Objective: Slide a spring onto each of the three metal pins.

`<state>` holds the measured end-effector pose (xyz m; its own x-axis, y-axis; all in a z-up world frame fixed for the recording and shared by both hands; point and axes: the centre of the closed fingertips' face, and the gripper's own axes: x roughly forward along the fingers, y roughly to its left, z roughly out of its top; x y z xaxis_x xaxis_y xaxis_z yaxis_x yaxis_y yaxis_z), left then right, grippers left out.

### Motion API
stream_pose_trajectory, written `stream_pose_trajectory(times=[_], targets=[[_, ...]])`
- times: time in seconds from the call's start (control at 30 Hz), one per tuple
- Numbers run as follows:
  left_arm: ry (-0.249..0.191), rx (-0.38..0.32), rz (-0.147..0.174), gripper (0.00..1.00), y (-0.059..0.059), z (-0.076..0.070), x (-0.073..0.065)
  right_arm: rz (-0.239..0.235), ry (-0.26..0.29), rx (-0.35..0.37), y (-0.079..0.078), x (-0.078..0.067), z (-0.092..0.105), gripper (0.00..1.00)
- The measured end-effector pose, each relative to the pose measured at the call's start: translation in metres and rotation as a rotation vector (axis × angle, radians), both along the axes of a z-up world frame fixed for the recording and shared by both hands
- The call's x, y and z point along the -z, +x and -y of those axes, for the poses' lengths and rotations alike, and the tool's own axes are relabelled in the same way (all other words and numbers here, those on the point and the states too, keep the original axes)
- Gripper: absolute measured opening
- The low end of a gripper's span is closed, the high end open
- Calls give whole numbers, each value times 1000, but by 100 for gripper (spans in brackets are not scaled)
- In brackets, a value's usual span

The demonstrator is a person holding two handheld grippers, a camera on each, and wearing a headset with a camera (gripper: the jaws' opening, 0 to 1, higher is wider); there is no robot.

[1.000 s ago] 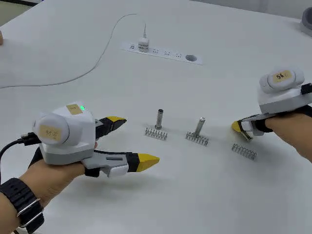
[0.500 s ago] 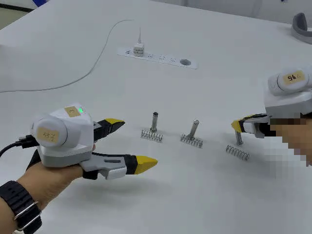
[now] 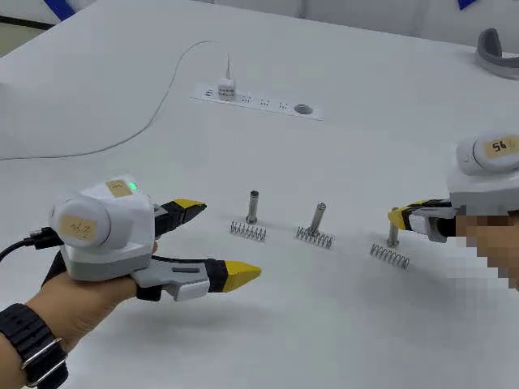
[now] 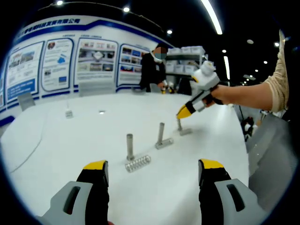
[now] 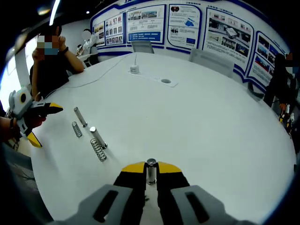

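Now pinching the upright pin (image 5: pixel 151 174), lower centre, in the right gripper (image 5: pixel 151 167).
Hides its foot behind closed jaws, with left gripper (image 4: pixel 153 164) gaping, empty.

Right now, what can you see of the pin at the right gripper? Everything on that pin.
The right pin is a short, plain cylinder of shiny grey metal with a flat round top. It stands upright on the white table, at the right end of the row of three. The right gripper is shut on it, with a yellow tip on either side and the pin's top poking above them. It carries no spring: a spring lies flat just in front of its base. I can't tell whether they touch.
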<state>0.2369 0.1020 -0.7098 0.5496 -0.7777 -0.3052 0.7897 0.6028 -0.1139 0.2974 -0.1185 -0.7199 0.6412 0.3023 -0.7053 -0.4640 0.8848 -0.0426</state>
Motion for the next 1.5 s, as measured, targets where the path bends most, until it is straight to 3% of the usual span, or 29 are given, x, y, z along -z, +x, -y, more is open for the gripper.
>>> stream_pose_trajectory(times=[1.5], targets=[[3, 4, 1, 80, -2, 1, 2, 29, 36, 6, -20, -2, 13, 11]])
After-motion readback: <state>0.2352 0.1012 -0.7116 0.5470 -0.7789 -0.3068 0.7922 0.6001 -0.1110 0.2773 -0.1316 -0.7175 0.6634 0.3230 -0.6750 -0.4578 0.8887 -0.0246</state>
